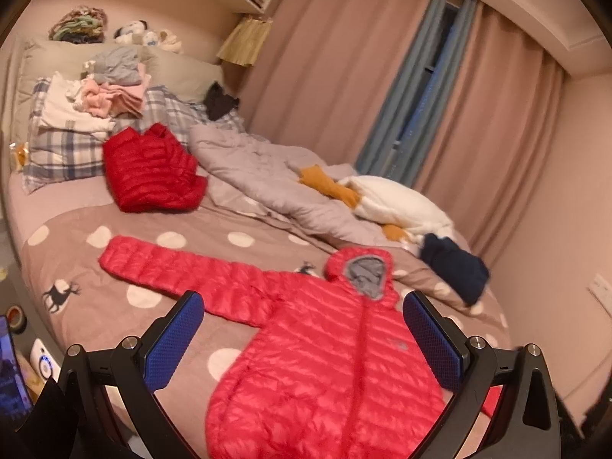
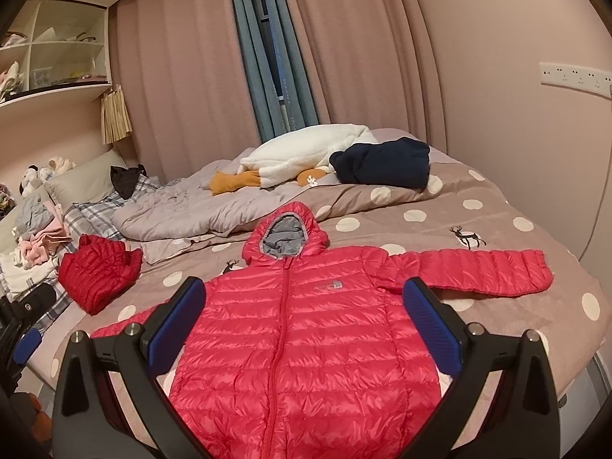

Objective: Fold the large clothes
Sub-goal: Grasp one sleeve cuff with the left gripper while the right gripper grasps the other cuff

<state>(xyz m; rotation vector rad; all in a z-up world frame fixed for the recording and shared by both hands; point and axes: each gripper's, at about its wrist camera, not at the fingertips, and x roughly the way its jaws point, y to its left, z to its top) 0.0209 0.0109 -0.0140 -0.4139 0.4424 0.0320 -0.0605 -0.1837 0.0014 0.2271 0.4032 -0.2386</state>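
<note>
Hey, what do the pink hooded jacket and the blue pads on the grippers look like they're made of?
The pink hooded jacket looks like thin, glossy synthetic shell, probably nylon, quilted in puffy horizontal channels, so likely down or fibre filled. The blue pads look like matte rubber or plastic with a fine grid texture; which one is unclear.

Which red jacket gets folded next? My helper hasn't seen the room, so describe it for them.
On the polka-dot bedspread, look at the near edge, right below both open grippers. The spread-out jacket lies flat there, zipped, sleeves out, grey-lined hood toward the curtains. The darker red jacket near the pillows is already bundled.
</note>
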